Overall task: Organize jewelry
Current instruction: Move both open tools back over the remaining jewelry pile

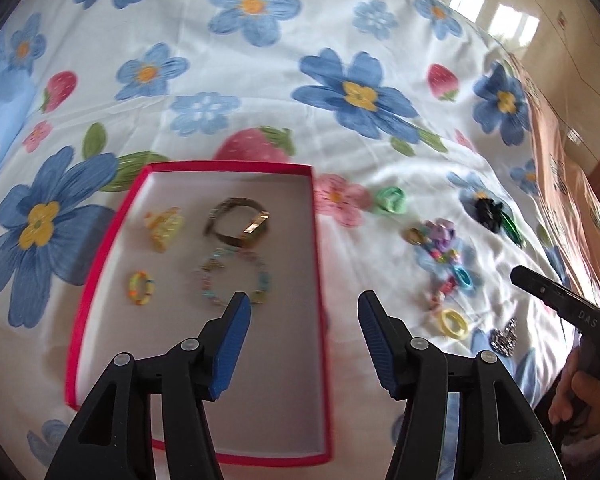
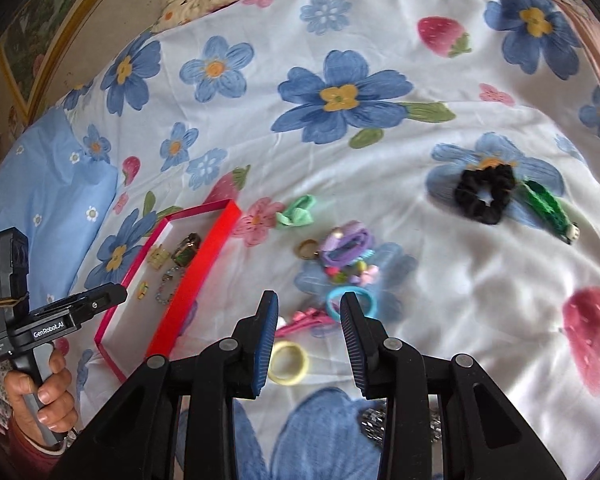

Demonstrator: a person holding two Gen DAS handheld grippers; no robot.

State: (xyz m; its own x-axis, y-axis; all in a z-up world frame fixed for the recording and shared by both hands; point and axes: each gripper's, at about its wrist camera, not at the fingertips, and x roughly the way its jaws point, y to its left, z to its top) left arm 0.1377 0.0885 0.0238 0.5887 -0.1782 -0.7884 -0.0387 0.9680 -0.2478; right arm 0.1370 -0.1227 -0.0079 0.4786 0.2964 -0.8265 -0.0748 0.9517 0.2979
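both grippers gape, empty, near red box.

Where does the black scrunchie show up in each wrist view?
Left wrist view: black scrunchie at right of centre, on the bedsheet well to the right of the red box.
Right wrist view: black scrunchie upper right, beside a green hair tie.
Shared landmark: the red box, left of the loose jewelry in both.

Soft, even daylight fills both views; window glare gleams on the floor. Fisheye bending darkens the corners, and the jewelry looks slightly motion-blurred.
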